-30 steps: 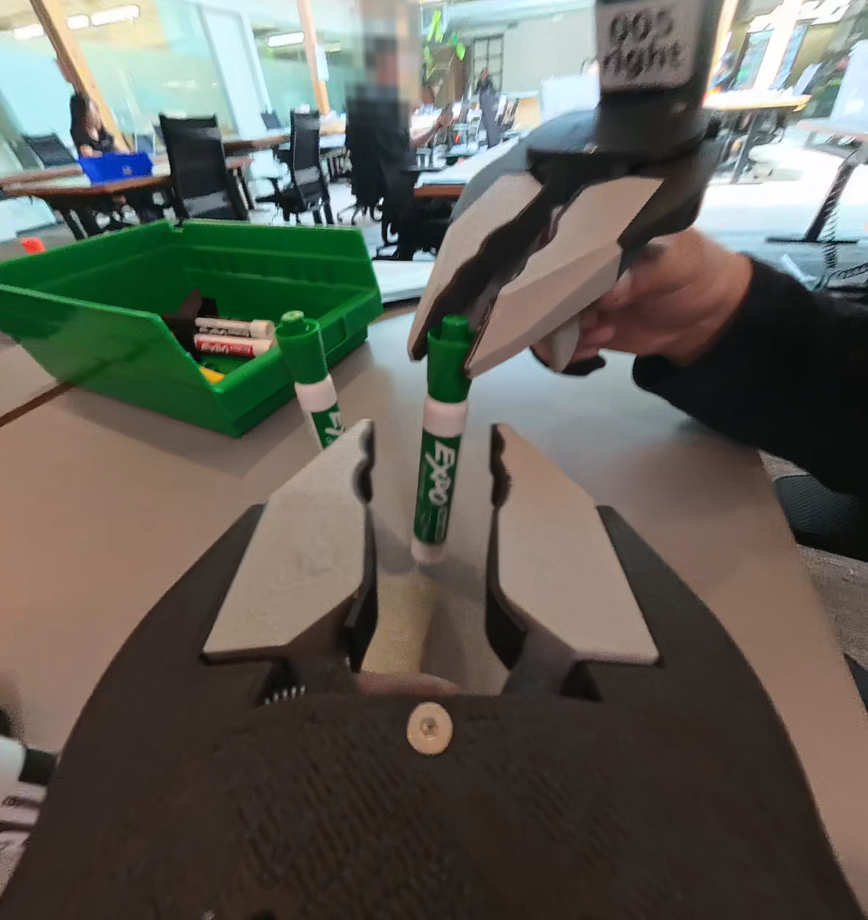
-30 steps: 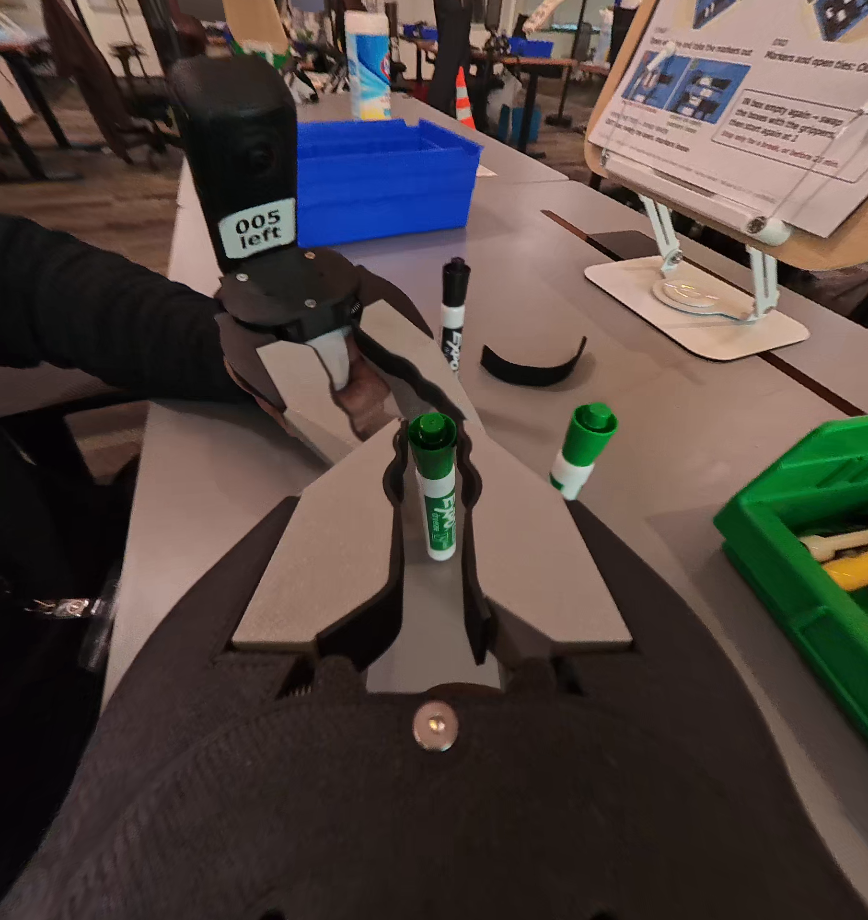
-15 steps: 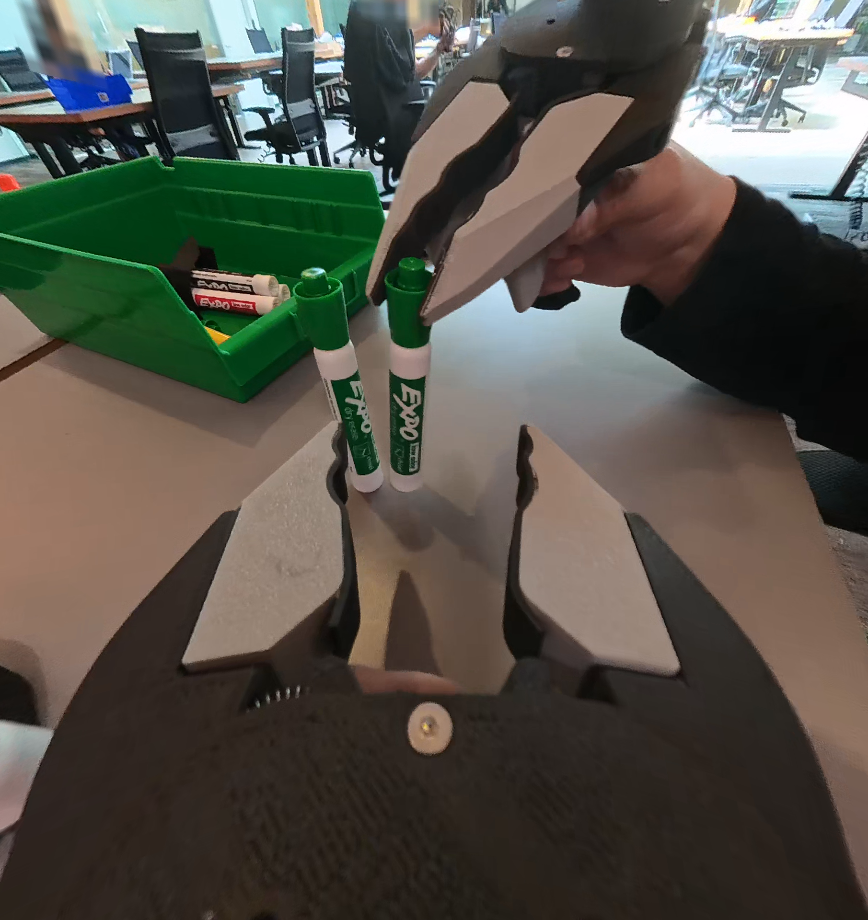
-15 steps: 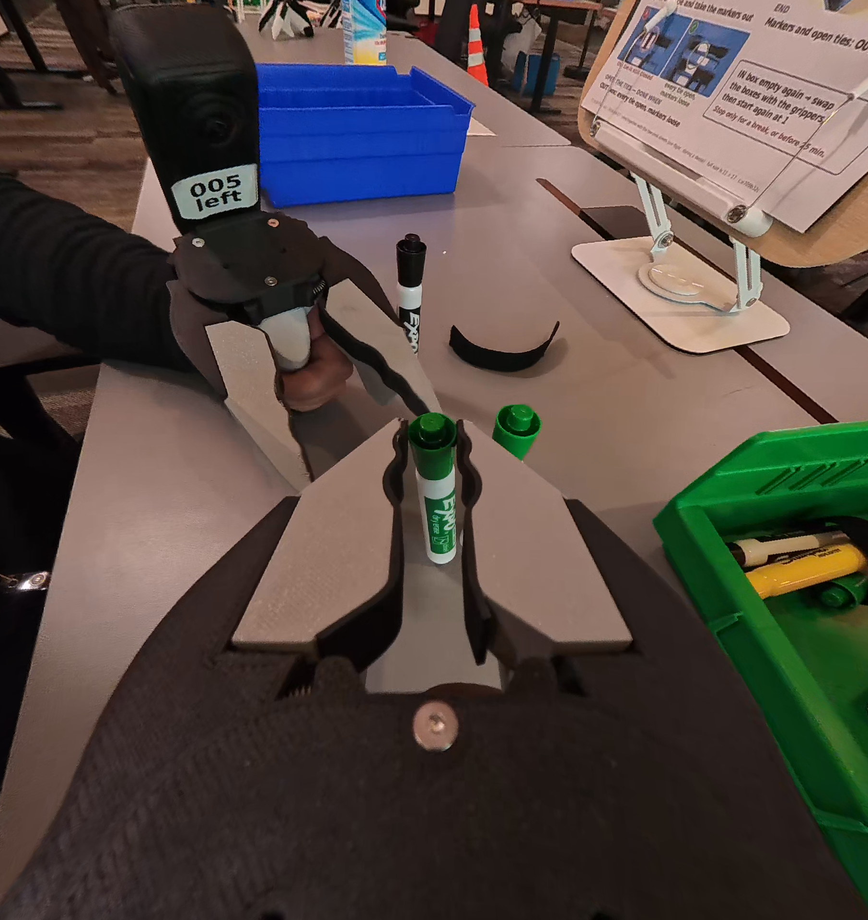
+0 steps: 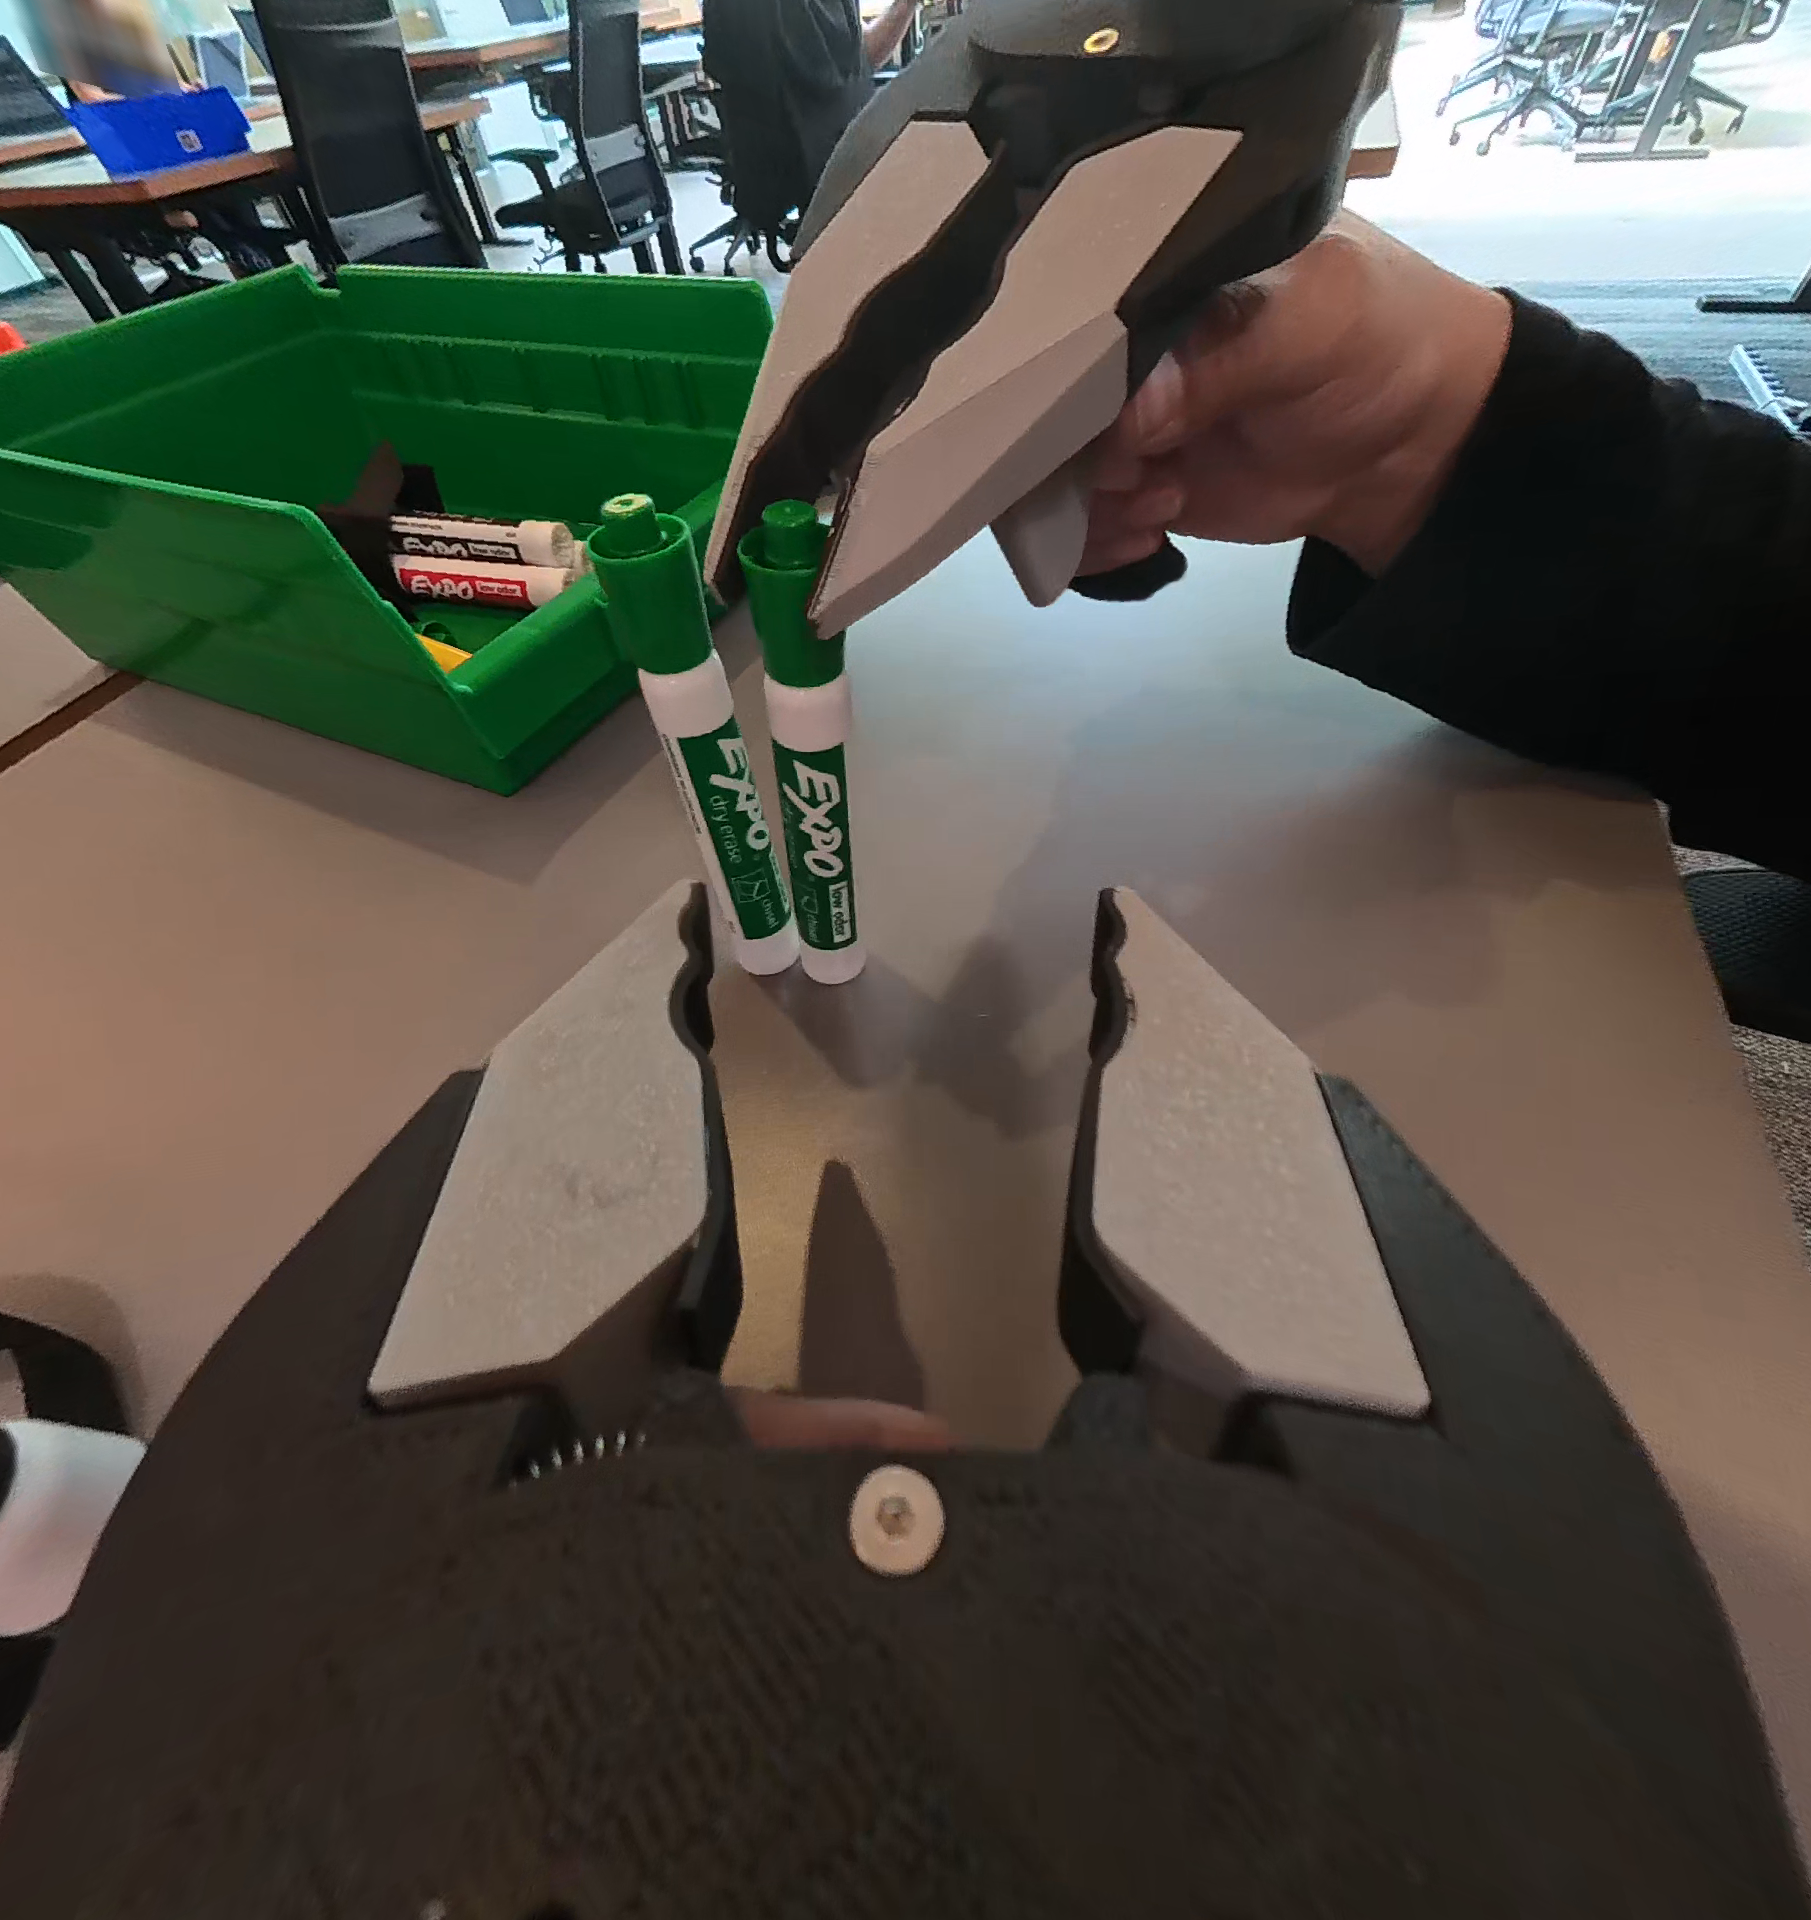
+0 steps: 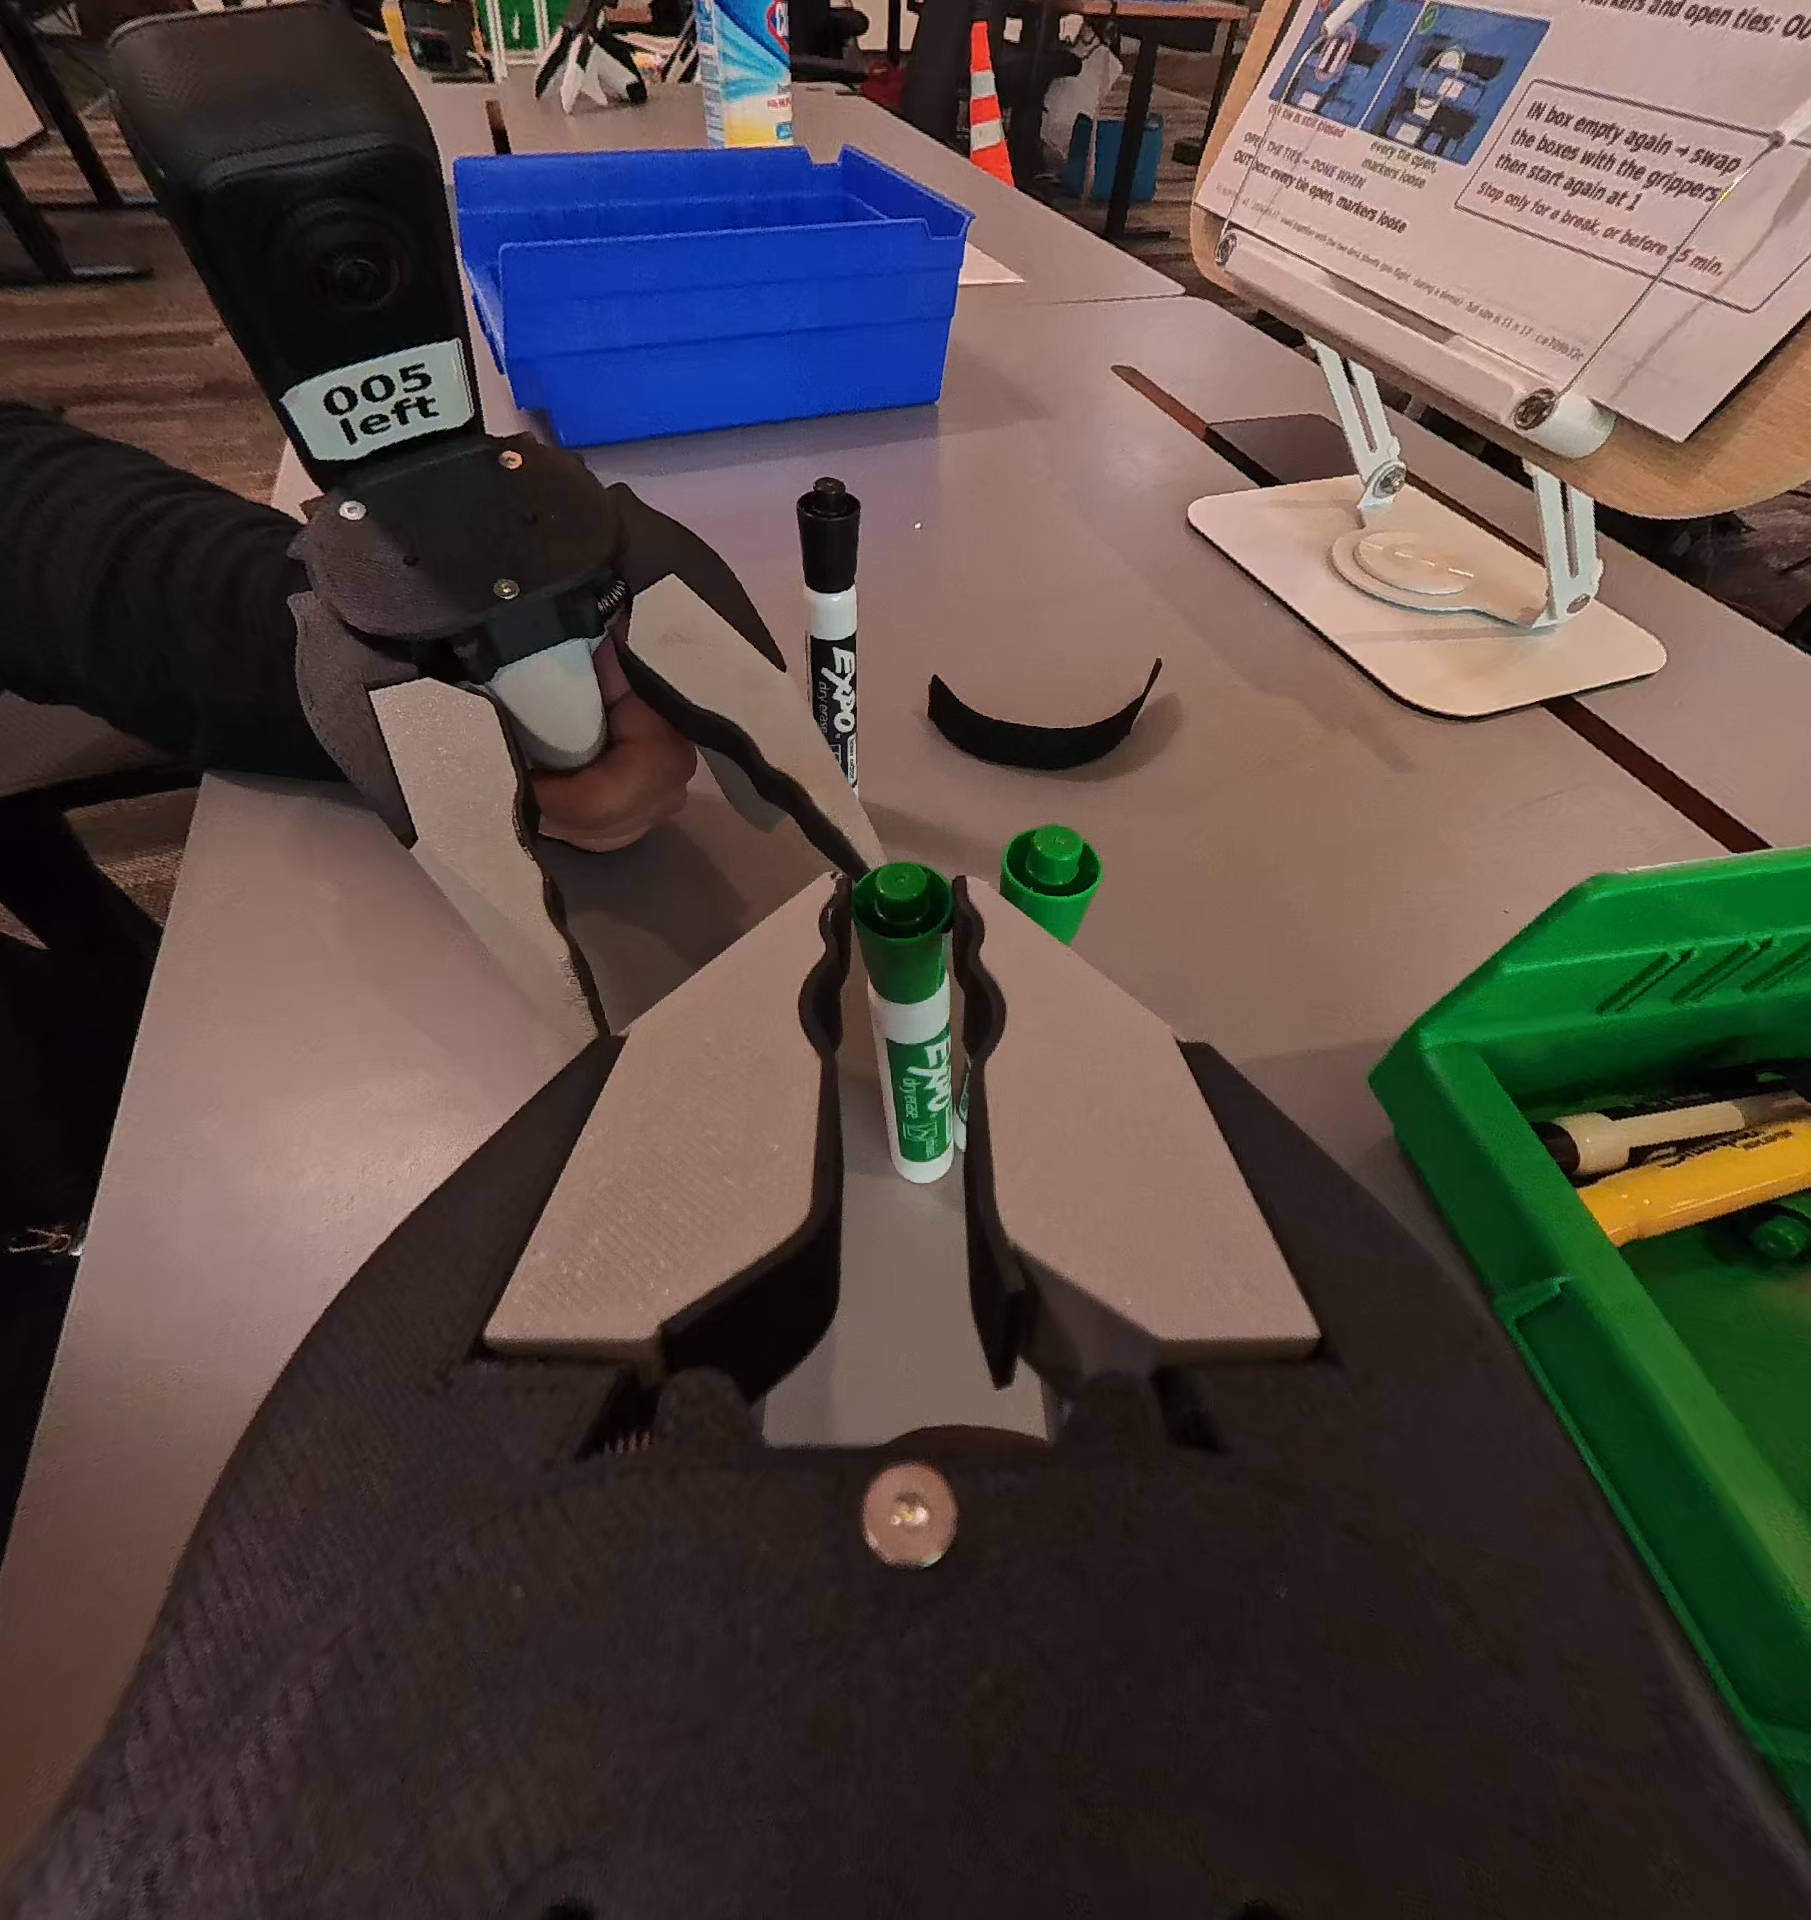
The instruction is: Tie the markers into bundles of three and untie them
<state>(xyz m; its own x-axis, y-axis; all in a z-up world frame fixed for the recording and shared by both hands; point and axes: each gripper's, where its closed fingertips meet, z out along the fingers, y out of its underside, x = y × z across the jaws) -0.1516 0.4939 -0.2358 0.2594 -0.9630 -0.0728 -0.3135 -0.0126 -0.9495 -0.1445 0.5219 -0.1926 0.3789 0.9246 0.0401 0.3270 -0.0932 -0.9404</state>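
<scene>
Green bin [image 5: 257, 582] at 10 o'clock holds black-capped, red, yellow markers; blue bin [image 6: 714, 301] contents hidden. Right gripper [image 6: 906, 914] clamps cap of upright green marker [image 6: 916, 1081] on table [image 5: 1192, 831]. Second green marker [image 5: 709, 769] now beside it, nearly touching; earlier well apart. Left gripper [image 5: 901, 935] spread wider than before, gripping nothing.

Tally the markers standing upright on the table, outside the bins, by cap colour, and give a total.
Green-capped markers: 2, one gripped at its cap by the right tool, one free beside it.
Black-capped marker: 1.
Total: 3.
</scene>
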